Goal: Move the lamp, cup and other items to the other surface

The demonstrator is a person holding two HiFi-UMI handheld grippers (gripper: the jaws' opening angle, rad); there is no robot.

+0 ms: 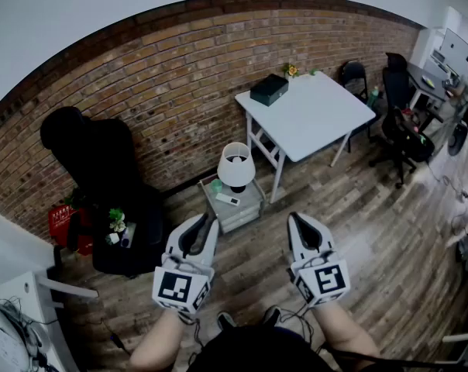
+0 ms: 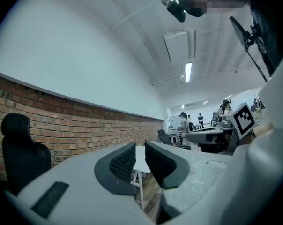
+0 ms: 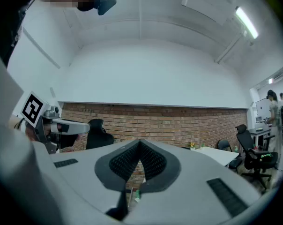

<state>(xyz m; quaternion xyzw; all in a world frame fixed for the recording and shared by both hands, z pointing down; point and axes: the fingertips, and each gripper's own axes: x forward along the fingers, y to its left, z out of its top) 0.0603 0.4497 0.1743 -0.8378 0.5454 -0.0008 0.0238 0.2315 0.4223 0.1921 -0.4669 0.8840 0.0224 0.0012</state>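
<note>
Indoors, a plank wooden floor [image 1: 373, 231] runs to a curved-looking brick wall [image 1: 180, 76]; one low grey drawer unit [image 1: 248, 212] stands near the wall's middle, and one white table [image 1: 311, 122] stands farther right. On the drawer unit sit one white-shaded lamp [image 1: 235, 166], one small green cup [image 1: 216, 184] just to its left, and one small white item [image 1: 228, 200] near the front edge. The table carries one dark box [image 1: 269, 89] and one yellow flower [image 1: 290, 70]; three dark office chairs [image 1: 407, 136] stand at far right, one black armchair [image 1: 102, 169] at left. Two grippers are held near the person: left gripper [image 1: 206, 222] with jaws all but together, nothing between; right gripper [image 1: 294, 218] closed, empty.
</note>
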